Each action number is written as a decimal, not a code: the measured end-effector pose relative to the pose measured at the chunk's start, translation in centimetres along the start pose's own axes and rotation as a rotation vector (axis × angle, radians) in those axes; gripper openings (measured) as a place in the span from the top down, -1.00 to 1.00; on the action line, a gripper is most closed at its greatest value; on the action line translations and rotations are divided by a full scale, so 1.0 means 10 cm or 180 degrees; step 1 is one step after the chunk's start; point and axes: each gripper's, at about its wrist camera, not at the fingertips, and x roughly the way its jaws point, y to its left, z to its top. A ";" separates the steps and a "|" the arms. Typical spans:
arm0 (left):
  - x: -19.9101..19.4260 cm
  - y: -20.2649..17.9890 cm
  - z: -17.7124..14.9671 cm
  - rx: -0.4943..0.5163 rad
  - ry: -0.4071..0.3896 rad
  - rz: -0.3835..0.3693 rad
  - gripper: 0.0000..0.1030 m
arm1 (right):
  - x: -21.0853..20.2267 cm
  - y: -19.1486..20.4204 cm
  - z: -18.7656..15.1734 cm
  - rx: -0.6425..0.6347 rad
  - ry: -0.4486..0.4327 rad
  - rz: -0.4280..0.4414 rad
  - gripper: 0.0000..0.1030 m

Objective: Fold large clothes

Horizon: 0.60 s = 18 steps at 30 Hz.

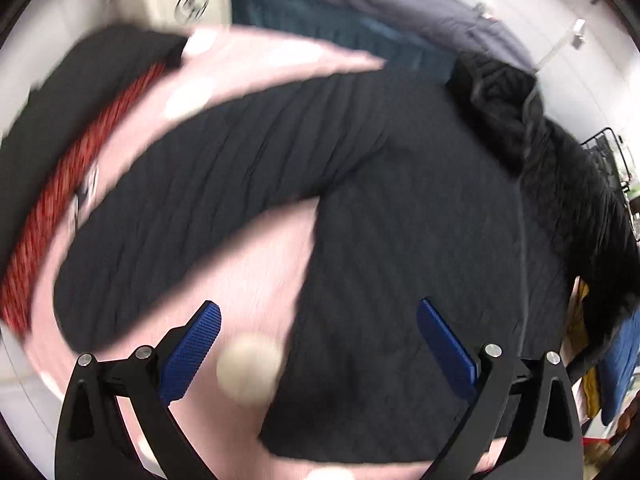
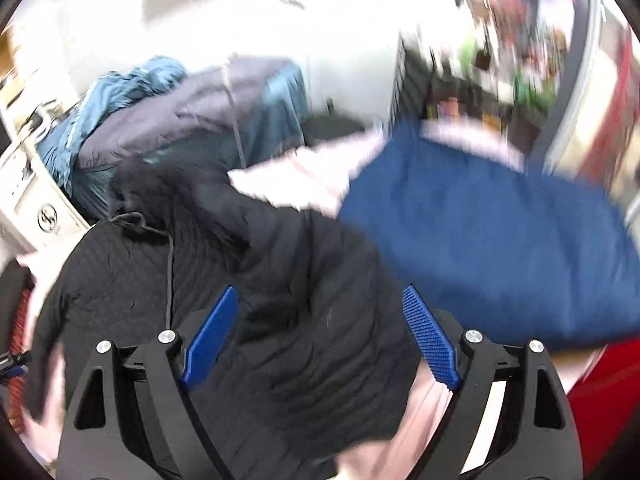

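Pink sheet (image 1: 256,256) | black jacket (image 1: 400,240) spread | both claws agape

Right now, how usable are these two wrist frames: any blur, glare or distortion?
Left wrist: motion smear on the pink cover and red fabric; black quilted jacket still legible; left gripper sharp. Right wrist: heavier blur, blue garment and background streaked, wall blown out white; right gripper sharp. Both show fisheye bending and dark corners.
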 end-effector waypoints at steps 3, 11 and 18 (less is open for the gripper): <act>0.25 0.14 -0.30 -0.0111 0.0235 0.0017 -0.87 | -0.22 0.33 0.03 -0.0341 -0.0334 0.0113 -0.78; 0.55 0.21 -0.70 -0.0295 0.0433 -0.0042 -0.87 | 0.11 1.35 -0.42 -0.0914 0.0598 0.1076 -0.78; 0.68 0.35 -0.83 -0.0252 0.0493 -0.0063 -0.87 | 0.74 1.30 -1.30 -0.1061 0.1900 0.1376 -0.78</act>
